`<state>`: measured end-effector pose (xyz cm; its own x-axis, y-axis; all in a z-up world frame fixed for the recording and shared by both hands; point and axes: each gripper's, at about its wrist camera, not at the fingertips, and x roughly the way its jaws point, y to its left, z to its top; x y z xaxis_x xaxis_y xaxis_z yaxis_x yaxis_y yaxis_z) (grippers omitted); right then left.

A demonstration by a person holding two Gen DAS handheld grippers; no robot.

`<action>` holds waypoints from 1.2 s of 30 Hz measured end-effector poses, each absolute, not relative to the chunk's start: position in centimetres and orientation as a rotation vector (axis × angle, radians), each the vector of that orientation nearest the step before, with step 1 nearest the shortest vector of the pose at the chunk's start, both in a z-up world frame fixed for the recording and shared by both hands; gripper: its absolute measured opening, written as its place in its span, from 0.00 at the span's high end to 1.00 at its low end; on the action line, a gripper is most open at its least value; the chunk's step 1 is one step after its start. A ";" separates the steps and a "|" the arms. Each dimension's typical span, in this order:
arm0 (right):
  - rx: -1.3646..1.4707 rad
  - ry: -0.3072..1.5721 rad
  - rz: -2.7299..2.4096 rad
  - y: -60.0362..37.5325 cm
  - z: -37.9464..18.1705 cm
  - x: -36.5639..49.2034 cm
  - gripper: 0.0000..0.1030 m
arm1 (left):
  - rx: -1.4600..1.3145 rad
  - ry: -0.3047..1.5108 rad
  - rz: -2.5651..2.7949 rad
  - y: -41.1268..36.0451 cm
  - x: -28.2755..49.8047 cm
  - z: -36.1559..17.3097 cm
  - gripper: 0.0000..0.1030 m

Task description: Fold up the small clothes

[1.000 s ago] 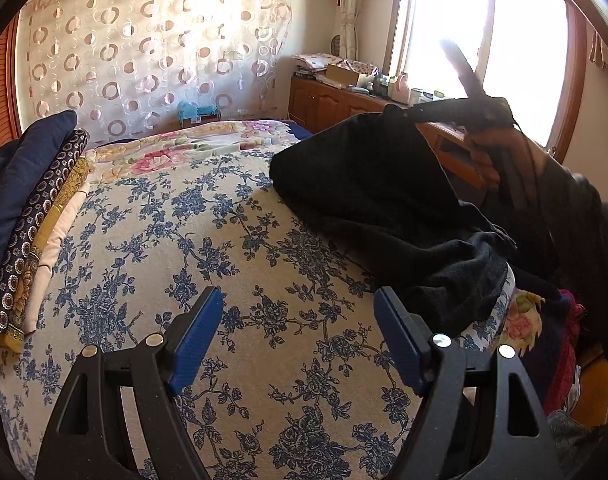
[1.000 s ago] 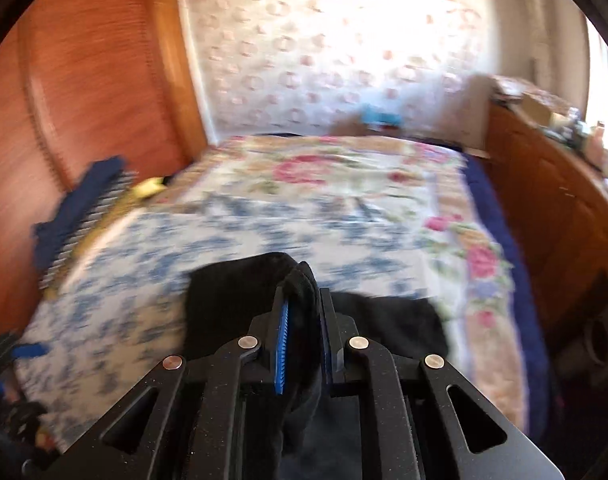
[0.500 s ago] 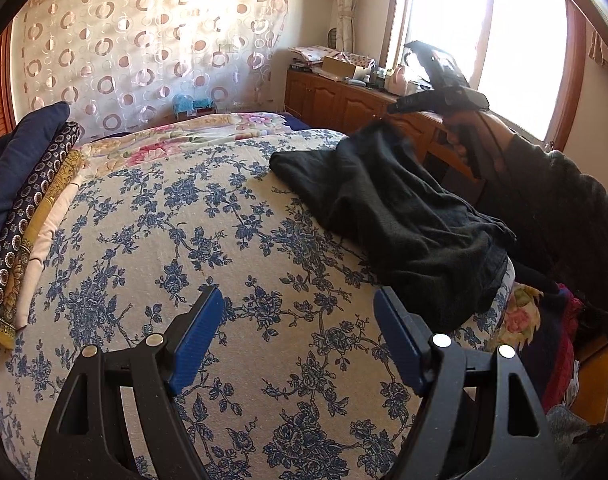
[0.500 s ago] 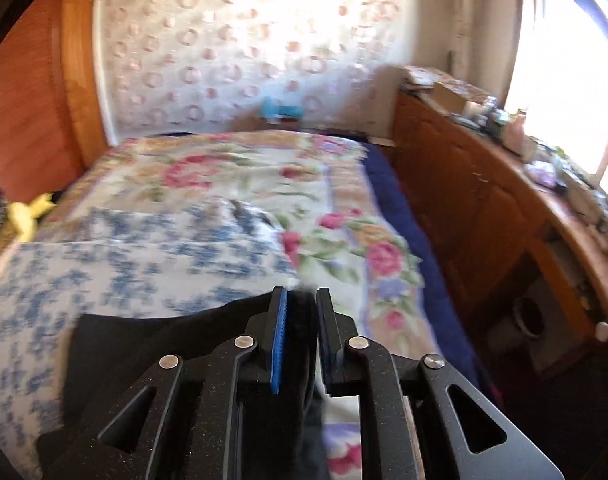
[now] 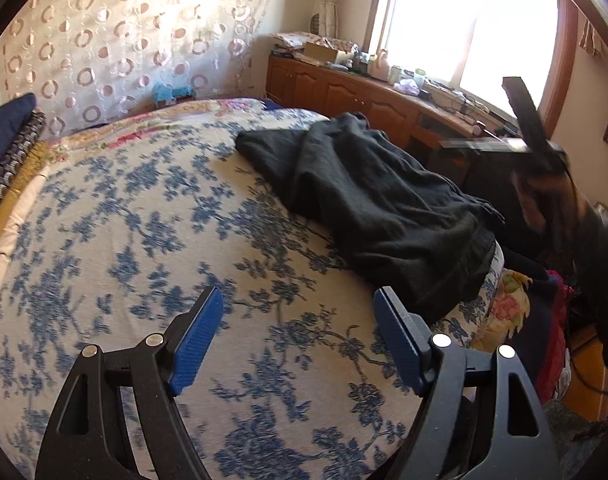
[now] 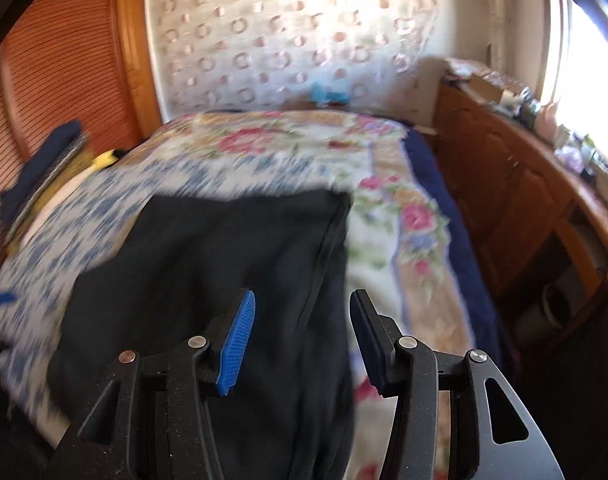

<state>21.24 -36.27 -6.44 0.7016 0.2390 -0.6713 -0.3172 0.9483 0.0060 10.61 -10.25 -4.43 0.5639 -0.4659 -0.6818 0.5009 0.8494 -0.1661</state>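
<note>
Both claws gape, empty: left claw (image 5: 297,338); right claw (image 6: 299,336); crumpled black knit garment (image 5: 380,204) on floral quilt (image 5: 143,216).

Setting: bedroom in a private home.

A bed (image 5: 151,208) fills most of both views, covered by a quilt with a blue floral print (image 5: 115,264) near and a pink rose print (image 6: 287,140) far. Folded bedding (image 5: 7,152) is stacked on its left side against a slatted wooden panel (image 6: 55,72). A sheer curtain with ring patterns (image 5: 115,40) covers the far wall. On the right, a low wooden cabinet (image 5: 344,92) runs under a bright window (image 5: 464,36), its top cluttered with bottles and boxes (image 5: 376,66). Dark clothing (image 5: 368,200) lies on the quilt.
</note>
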 end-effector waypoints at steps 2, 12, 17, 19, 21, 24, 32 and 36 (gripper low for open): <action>-0.097 0.746 0.309 -37.2 -7.9 18.8 0.50 | 0.051 0.800 -0.582 -11.0 10.6 -4.9 0.24; -0.036 0.719 0.265 -39.5 -10.2 13.3 0.50 | 0.083 0.848 -0.659 -14.6 9.2 -6.8 0.24; 0.017 0.703 0.285 -40.0 -11.8 12.3 0.76 | 0.105 0.854 -0.685 -16.0 8.4 -7.7 0.24; 0.004 0.683 0.288 -39.9 -11.8 11.8 0.91 | 0.115 0.841 -0.683 -16.3 8.0 -7.7 0.25; 0.001 0.644 0.276 -40.2 -11.3 10.8 0.93 | 0.109 0.837 -0.690 -16.4 8.0 -7.7 0.29; 0.055 0.585 0.229 -41.7 -10.6 9.7 0.93 | 0.093 0.823 -0.691 -16.3 8.1 -7.5 0.39; 0.090 0.624 0.227 -43.0 -12.1 10.6 0.93 | 0.109 0.831 -0.724 -17.5 8.2 -7.7 0.80; 0.075 0.640 0.231 -42.3 -12.0 11.3 0.93 | 0.109 0.814 -0.754 -17.6 6.9 -6.6 0.95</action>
